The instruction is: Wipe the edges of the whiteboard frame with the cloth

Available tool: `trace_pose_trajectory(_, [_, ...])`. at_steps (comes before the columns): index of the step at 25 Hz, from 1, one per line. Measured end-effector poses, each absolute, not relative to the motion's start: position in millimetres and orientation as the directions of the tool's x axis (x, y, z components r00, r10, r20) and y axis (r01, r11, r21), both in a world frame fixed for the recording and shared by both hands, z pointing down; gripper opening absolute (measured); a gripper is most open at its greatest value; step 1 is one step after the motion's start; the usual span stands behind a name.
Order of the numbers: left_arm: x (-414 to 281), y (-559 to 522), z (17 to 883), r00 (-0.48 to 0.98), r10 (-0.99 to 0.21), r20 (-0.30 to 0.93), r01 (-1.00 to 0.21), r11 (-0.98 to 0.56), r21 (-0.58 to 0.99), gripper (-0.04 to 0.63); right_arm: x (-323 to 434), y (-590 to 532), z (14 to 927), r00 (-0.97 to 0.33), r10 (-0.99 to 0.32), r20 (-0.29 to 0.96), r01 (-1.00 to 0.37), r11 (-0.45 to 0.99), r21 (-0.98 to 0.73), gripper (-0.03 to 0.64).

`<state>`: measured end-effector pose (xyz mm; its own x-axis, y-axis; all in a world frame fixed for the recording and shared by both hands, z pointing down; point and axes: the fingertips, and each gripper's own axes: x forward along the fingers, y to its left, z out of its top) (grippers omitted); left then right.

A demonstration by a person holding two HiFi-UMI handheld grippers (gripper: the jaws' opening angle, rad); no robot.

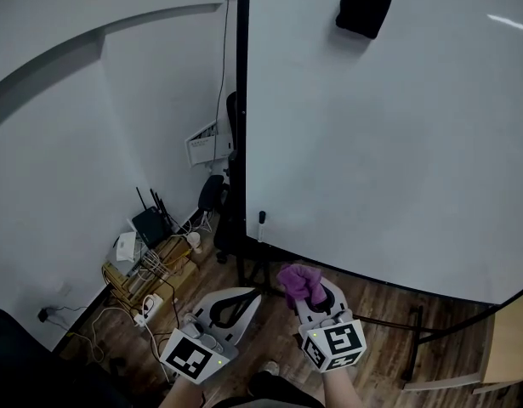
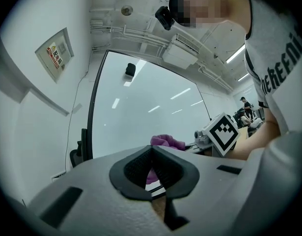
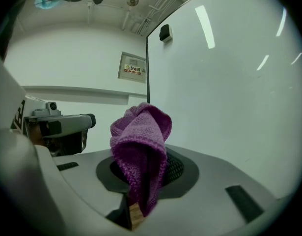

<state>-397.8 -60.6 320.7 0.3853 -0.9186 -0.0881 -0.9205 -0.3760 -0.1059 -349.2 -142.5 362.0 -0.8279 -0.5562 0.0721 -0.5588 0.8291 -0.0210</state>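
Lower left of head view: cable tangle and a black router on the wood floor, against the white wall.

Left gripper, bottom centre-left: pads pressed together with nothing clamped. In the left gripper view, the purple in the gap is the cloth behind it.

Frame: black left edge runs vertically through upper centre, whiteboard filling everything right of it.

Right gripper, bottom centre, just right of the left one: fingers clenched on the purple cloth. The cloth bunches up above the tips and hangs down between the pads in the right gripper view. It sits below the board's lower edge in frame, clear of the board surface.

Black eraser is stuck on the board, top right of centre.
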Motion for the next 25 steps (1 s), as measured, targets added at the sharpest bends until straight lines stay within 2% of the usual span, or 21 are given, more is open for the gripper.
trace_pose_trajectory(7, [-419, -89, 330, 0.318, -0.946, -0.066, -0.941, -0.307, -0.142, 0.017, -372, -162, 373, -0.839, -0.538, 0.083, -0.540, 0.841, -0.009, 0.081])
trace_pose_trajectory(14, [-451, -99, 337, 0.301, -0.952, -0.054, -0.952, -0.296, -0.085, 0.017, -393, -162, 385, -0.811, -0.575, 0.112, -0.579, 0.815, -0.013, 0.081])
trace_pose_trajectory(25, [-496, -109, 354, 0.403, -0.915, -0.008, -0.915, -0.402, -0.046, 0.017, -436, -163, 416, -0.735, -0.657, 0.167, -0.673, 0.736, -0.065, 0.081])
